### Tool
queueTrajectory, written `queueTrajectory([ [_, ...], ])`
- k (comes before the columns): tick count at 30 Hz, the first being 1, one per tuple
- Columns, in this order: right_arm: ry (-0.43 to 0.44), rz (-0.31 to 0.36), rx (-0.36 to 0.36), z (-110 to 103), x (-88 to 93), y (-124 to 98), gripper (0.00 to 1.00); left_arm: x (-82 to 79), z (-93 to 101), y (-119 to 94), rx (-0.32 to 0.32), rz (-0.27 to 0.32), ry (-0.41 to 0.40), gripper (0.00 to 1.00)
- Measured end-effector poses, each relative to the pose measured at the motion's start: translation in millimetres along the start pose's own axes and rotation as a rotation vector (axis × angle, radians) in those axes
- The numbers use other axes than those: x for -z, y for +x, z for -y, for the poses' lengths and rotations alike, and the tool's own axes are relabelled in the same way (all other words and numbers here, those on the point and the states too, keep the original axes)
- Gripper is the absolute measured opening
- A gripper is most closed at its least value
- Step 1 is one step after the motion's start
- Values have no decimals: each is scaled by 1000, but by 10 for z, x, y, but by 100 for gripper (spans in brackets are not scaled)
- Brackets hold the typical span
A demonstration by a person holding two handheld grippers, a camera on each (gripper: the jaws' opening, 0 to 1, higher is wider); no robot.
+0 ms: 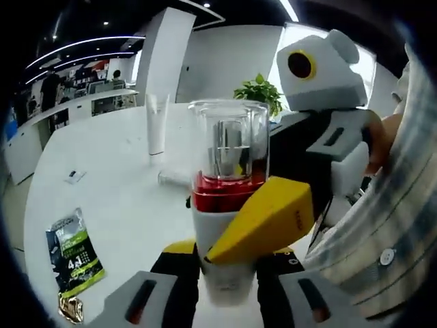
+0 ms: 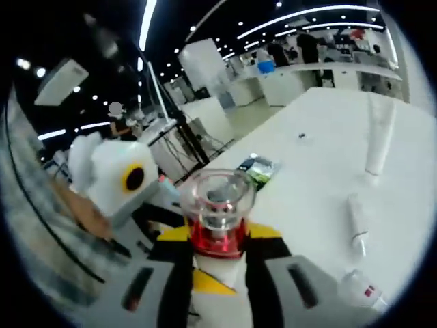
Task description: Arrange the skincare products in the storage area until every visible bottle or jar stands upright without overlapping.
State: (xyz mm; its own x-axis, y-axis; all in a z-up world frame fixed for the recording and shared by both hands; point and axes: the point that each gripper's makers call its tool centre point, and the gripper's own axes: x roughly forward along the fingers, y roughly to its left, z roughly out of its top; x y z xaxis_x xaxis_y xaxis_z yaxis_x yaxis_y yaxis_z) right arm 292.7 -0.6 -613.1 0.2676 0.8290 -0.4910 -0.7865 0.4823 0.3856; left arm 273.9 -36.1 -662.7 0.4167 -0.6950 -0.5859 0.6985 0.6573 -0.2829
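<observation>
2 grippers clamp 1 clear-capped bottle (image 1: pixel 225 198) with a red band, held above the white table (image 1: pixel 116 198): the left gripper (image 1: pixel 229 273) grips its white base, and the right gripper (image 2: pixel 217 266) pinches it too. At 1 o'clock in the right gripper view a white tube (image 2: pixel 379 140) stands upright; at 3 and 4 o'clock another tube (image 2: pixel 356 222) and a small bottle (image 2: pixel 358 287) lie flat. Much arranging seems left.

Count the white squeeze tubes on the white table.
2. One white squeeze tube stands upright far across the white table; the other lies flat nearer. More may hide behind the clear-capped, red-collared white bottle.
</observation>
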Motion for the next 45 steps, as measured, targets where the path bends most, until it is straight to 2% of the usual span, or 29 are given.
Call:
queueTrajectory([
  [3,-72,-4,0,-1,-10,-7,26,-21,-5,9,5,3,-8,32],
  [10,-163,-34,-6,-6,60,43,26,0,-12,18,18,-17,-17,33],
  [12,-198,-51,-9,-16,88,51,26,47,1,-2,24,-50,13,33],
  [15,-236,-70,-13,13,126,69,26,50,11,-23,23,-52,31,35],
  [24,-306,-91,-4,176,225,25,26,16,56,-65,9,-41,28,34],
  [32,-321,-92,19,327,296,-33,26,97,157,-62,6,-86,35,38],
  [35,-332,-96,24,363,323,-43,26,111,180,-85,3,-92,35,38],
  [43,-433,-127,9,387,424,-51,26,136,163,-125,-20,-101,20,38],
  [44,-447,-109,2,383,394,-55,26,133,161,-128,-24,-99,18,38],
  [45,-437,-118,-3,389,413,-67,26,131,161,-130,-26,-99,16,38],
])
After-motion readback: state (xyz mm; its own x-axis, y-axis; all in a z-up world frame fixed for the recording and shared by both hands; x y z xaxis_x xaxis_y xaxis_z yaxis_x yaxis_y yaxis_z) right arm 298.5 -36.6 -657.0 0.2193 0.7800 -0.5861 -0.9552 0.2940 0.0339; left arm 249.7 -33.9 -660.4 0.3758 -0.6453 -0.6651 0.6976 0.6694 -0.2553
